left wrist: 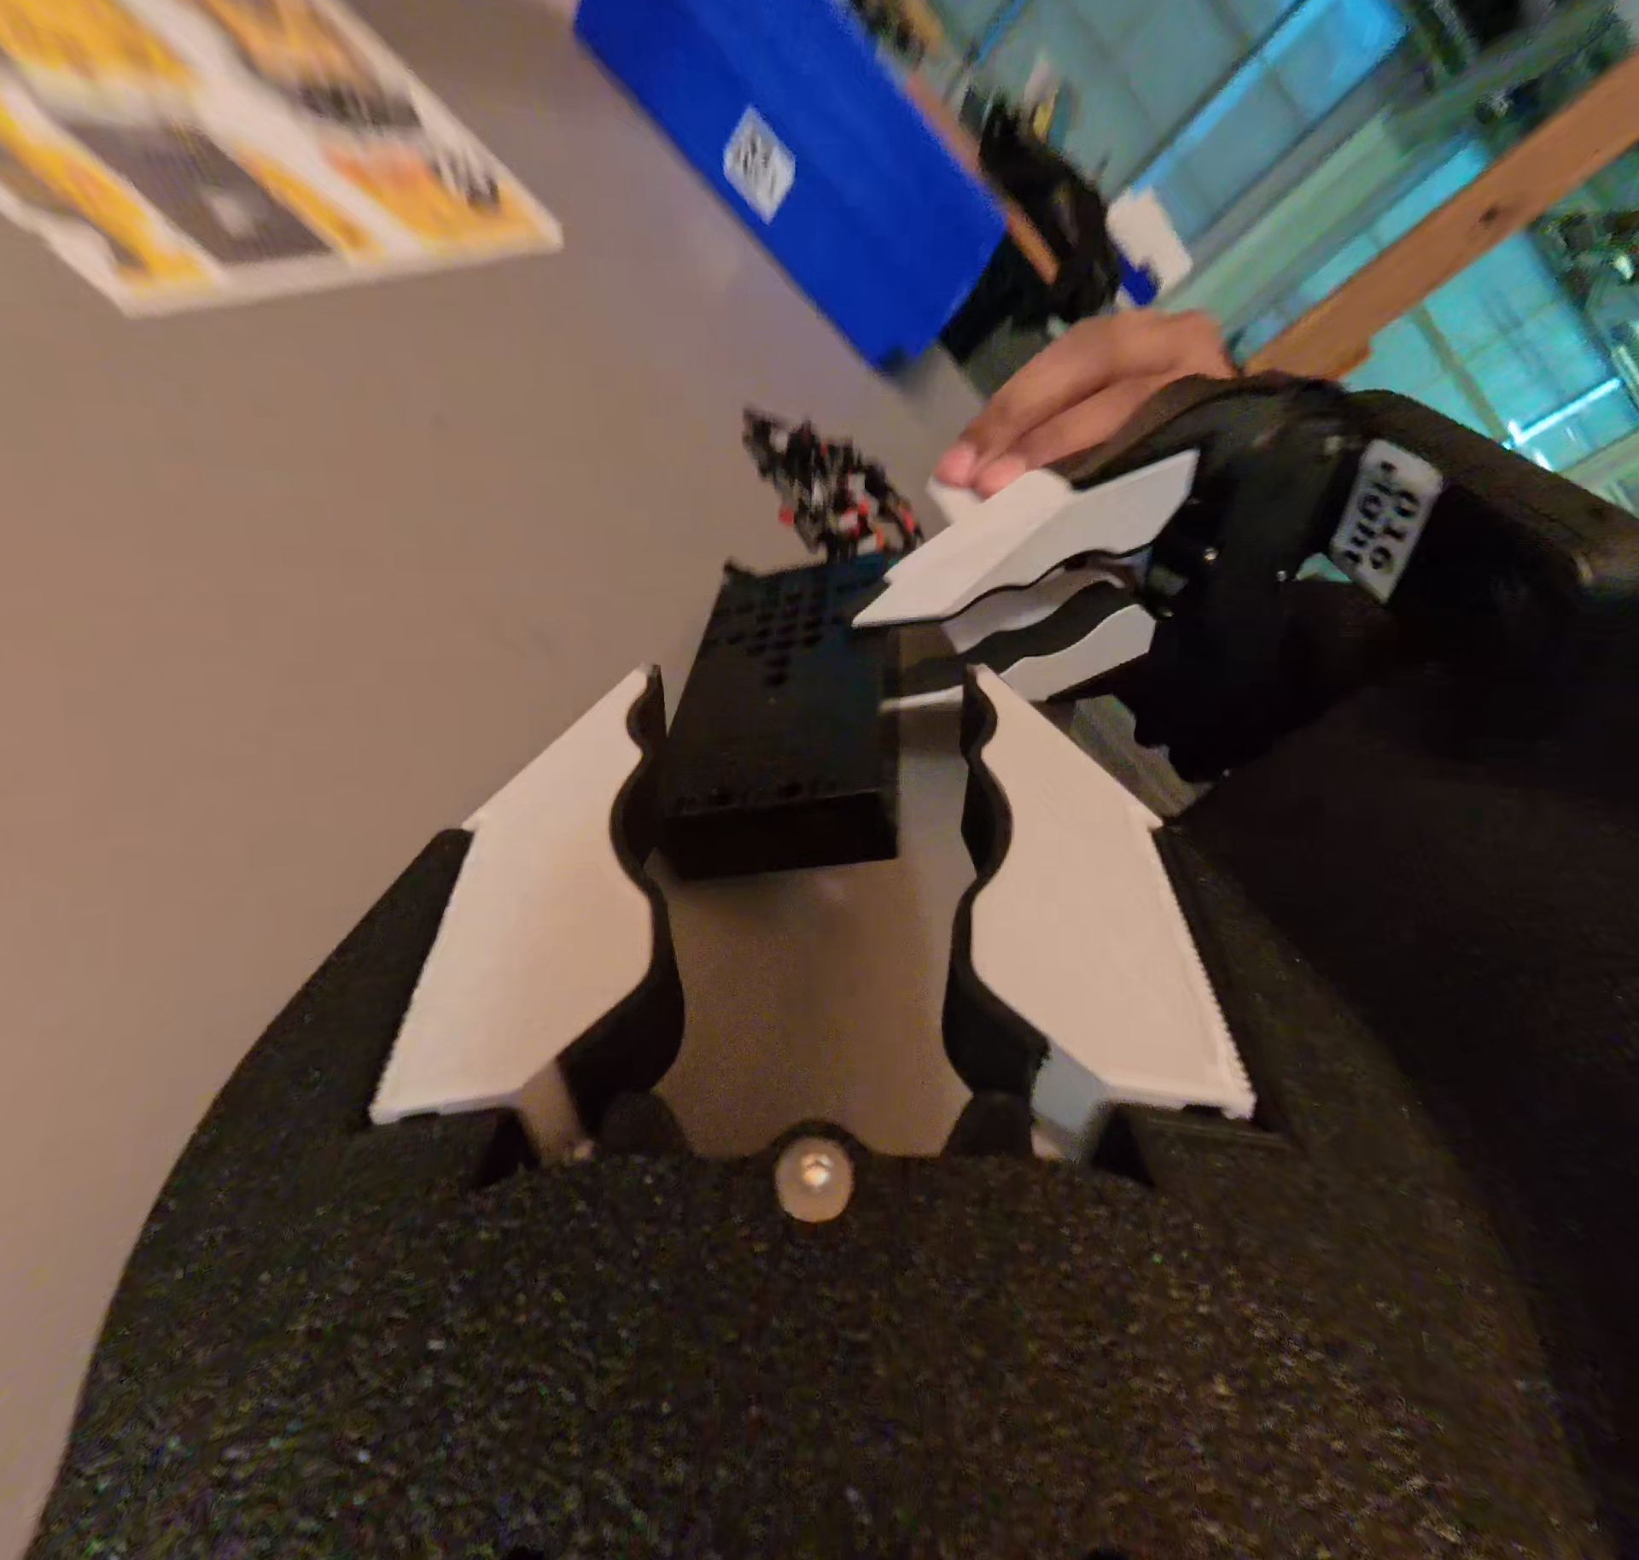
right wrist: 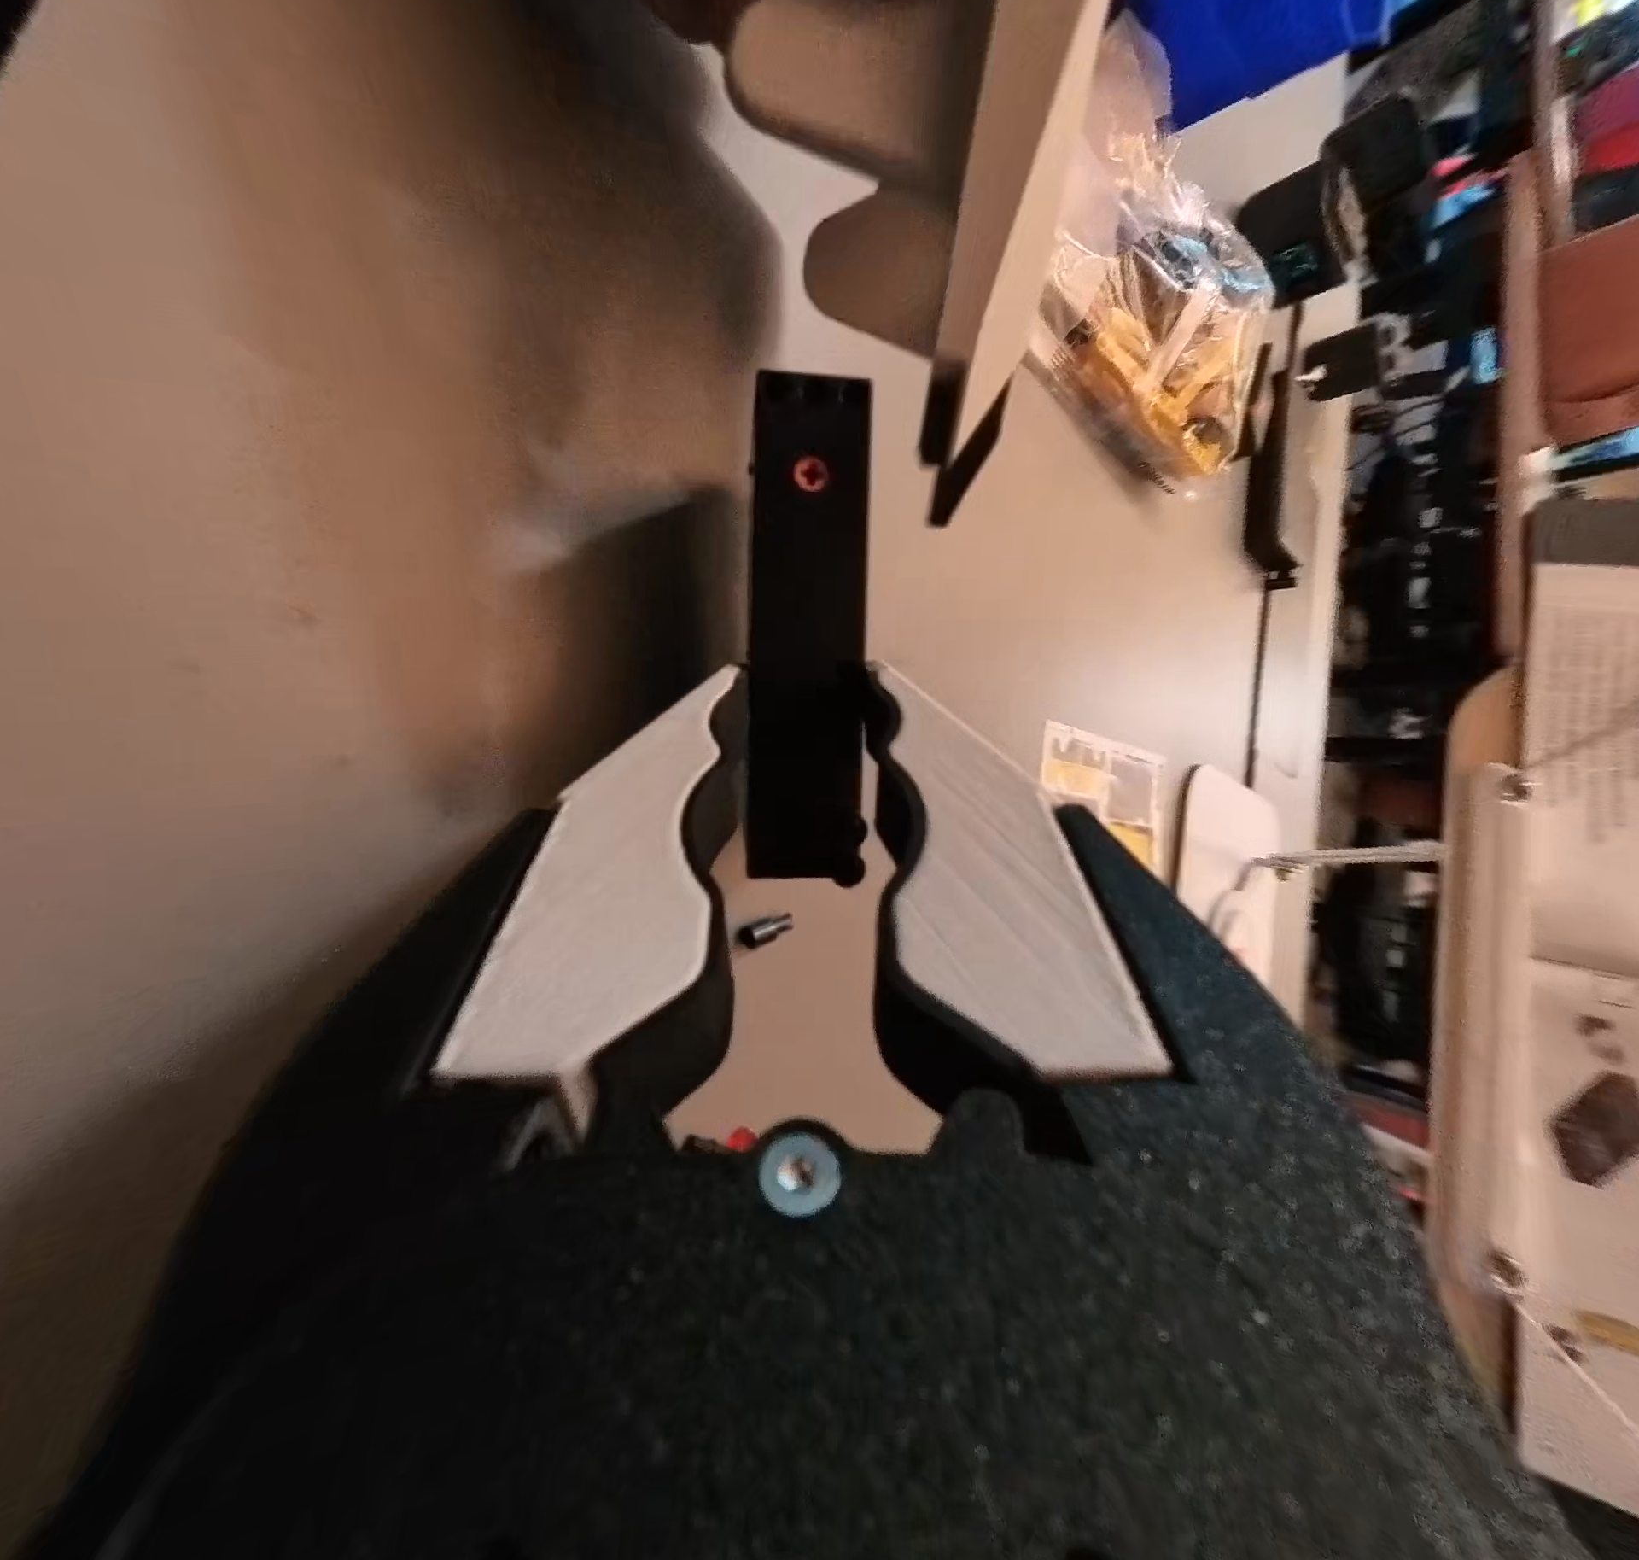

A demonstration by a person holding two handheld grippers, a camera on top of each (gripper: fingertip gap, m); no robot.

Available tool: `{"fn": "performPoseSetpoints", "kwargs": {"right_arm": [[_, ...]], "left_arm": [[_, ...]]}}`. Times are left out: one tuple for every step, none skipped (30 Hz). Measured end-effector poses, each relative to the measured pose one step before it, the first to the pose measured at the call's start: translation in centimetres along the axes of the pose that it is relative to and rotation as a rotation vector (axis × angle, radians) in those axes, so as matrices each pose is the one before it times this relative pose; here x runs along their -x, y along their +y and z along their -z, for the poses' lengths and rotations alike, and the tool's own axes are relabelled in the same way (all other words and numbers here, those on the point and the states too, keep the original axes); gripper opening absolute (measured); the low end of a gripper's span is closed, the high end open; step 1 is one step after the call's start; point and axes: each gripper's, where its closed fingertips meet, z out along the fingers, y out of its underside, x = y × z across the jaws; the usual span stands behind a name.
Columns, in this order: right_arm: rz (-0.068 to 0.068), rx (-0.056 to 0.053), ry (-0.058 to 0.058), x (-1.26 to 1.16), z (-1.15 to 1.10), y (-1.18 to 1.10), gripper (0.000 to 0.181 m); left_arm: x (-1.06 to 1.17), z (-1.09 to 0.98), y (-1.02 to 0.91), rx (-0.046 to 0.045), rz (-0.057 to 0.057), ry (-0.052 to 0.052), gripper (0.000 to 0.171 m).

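A long black block with rows of holes [left wrist: 780, 737] lies between both grippers. My left gripper [left wrist: 811, 675] is open, its white fingers on either side of the block's near end, with a gap on the right side. My right gripper [left wrist: 878, 657] comes in from the right, a hand [left wrist: 1064, 400] behind it. In the right wrist view my right gripper [right wrist: 805, 675] is shut on the black block [right wrist: 807, 559], which has a red spot on its face. The left gripper's fingers [right wrist: 1002, 231] show blurred beyond it.
On the grey table: a blue bin [left wrist: 780, 142], printed yellow and black sheets [left wrist: 222, 116], and a pile of small black and red parts [left wrist: 825, 488]. A small dark metal piece [right wrist: 763, 932], a plastic bag of yellow and black parts [right wrist: 1153, 337] and black strips [right wrist: 1268, 471] lie nearby. There is about 4 cm between the tips of the two grippers.
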Motion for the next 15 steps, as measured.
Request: {"fn": "performPoseSetpoints", "kwargs": {"right_arm": [[-0.0278,-0.0080,-0.0280,-0.231,0.023,-0.056,0.025],[-0.0191,-0.0022,-0.0302,-0.179,-0.032,0.011,0.025],[-0.0161,0.0006,-0.0335,-0.137,-0.071,0.026,0.025],[-0.0102,0.0008,-0.0369,-0.090,-0.102,-0.011,0.025],[-0.0024,-0.0024,-0.0394,-0.021,-0.110,-0.058,0.026],[0.0007,-0.0075,-0.0418,0.031,-0.116,-0.128,0.026],[-0.0049,-0.0086,-0.0477,0.091,-0.147,-0.118,0.026],[-0.0149,-0.0053,-0.0554,0.167,-0.175,-0.087,0.025],[-0.0203,-0.0044,-0.0558,0.140,-0.179,-0.056,0.025],[-0.0198,-0.0090,-0.0478,0.046,-0.192,-0.065,0.026],[-0.0195,-0.0159,-0.0341,-0.139,-0.182,-0.098,0.026],[-0.0199,-0.0209,-0.0212,-0.297,-0.173,-0.122,0.025],[-0.0200,-0.0223,-0.0141,-0.331,-0.152,-0.091,0.025],[-0.0209,-0.0233,-0.0110,-0.297,-0.094,-0.093,0.025],[-0.0227,-0.0271,-0.0063,-0.254,-0.025,-0.135,0.025]], "left_arm": [[-0.404,0.563,-0.803,-0.05679,-0.0370,0.0045,0.068],[-0.445,0.413,-0.636,-0.04445,-0.0329,0.0108,0.072],[-0.368,0.253,-0.363,-0.02584,-0.0368,0.0070,0.075],[-0.232,0.055,-0.132,-0.01270,-0.0518,-0.0066,0.075],[-0.142,-0.096,0.176,0.00770,-0.0613,-0.0159,0.076],[-0.026,-0.242,0.467,0.02743,-0.0590,-0.0231,0.076],[0.015,-0.349,0.584,0.03705,-0.0518,-0.0232,0.076],[-0.041,-0.387,0.534,0.03281,-0.0451,-0.0177,0.076],[0.014,-0.357,0.397,0.02597,-0.0277,-0.0177,0.076],[-0.144,-0.310,0.194,0.01495,-0.0172,-0.0014,0.076],[-0.437,-0.206,0.087,0.00863,-0.0129,0.0213,0.076],[-0.308,-0.153,0.037,0.00554,-0.0048,0.0185,0.076],[0.054,-0.204,0.071,0.00807,0.0037,0.0000,0.076],[0.090,-0.260,0.209,0.01618,0.0016,-0.0020,0.076],[0.149,-0.299,0.306,0.02385,0.0049,-0.0045,0.076]]}}
